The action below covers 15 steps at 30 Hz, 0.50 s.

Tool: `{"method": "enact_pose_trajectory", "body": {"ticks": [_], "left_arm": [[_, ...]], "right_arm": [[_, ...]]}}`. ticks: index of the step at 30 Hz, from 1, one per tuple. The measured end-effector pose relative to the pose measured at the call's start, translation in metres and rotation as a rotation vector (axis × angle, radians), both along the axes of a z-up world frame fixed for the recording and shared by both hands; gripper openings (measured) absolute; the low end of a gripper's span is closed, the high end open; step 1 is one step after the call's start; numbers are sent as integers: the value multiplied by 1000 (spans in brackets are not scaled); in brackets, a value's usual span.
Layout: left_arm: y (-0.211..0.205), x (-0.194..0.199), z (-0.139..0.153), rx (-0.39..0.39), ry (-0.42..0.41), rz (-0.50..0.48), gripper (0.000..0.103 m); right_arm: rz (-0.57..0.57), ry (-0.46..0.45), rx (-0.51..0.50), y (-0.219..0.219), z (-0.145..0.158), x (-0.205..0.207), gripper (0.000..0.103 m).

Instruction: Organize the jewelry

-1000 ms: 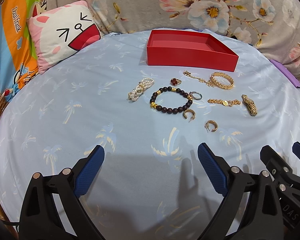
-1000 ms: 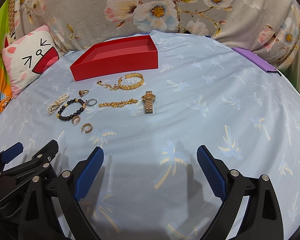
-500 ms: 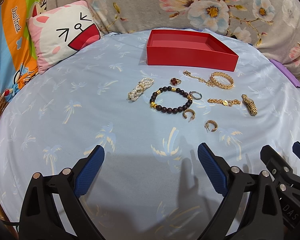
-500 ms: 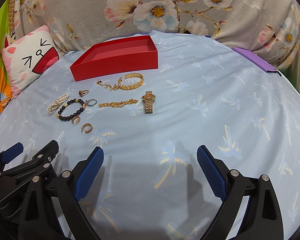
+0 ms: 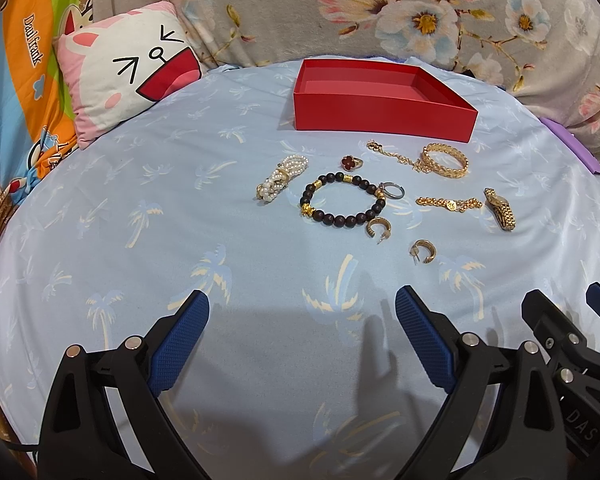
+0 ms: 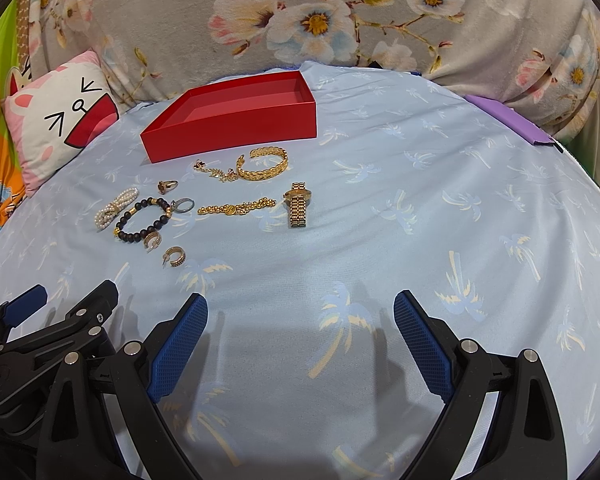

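An empty red box (image 5: pixel 380 98) (image 6: pixel 236 116) stands at the far side of the blue sheet. In front of it lie a pearl bracelet (image 5: pixel 281 178), a red ring (image 5: pixel 350 163), a dark bead bracelet (image 5: pixel 342 204), a silver ring (image 5: pixel 392 191), a gold bangle (image 5: pixel 446 160) with a chain, a gold chain bracelet (image 5: pixel 448 203), a gold watch (image 5: pixel 500 210) (image 6: pixel 298 204) and two gold hoop earrings (image 5: pixel 422 250). My left gripper (image 5: pixel 302 320) and right gripper (image 6: pixel 300 320) are both open and empty, near the front, well short of the jewelry.
A pink cartoon cushion (image 5: pixel 128 76) lies at the far left. A floral blanket (image 5: pixel 420 12) backs the bed. A purple object (image 6: pixel 512 124) sits at the far right edge. The grippers sit side by side, each visible in the other's view.
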<state>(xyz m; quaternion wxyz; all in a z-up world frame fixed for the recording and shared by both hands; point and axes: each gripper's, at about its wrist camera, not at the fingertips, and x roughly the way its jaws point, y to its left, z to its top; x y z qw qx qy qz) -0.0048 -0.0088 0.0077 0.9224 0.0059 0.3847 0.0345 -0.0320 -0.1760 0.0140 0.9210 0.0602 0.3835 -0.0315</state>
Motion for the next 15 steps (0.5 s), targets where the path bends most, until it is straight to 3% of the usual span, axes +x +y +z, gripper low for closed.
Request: {"method": "enact_pose_trajectory", "body": {"ticks": [15], "left_arm": [[20,3,6,-36,-14,-8,93]], "right_arm": [[-2,18,48,-11,0,10,92]]}}
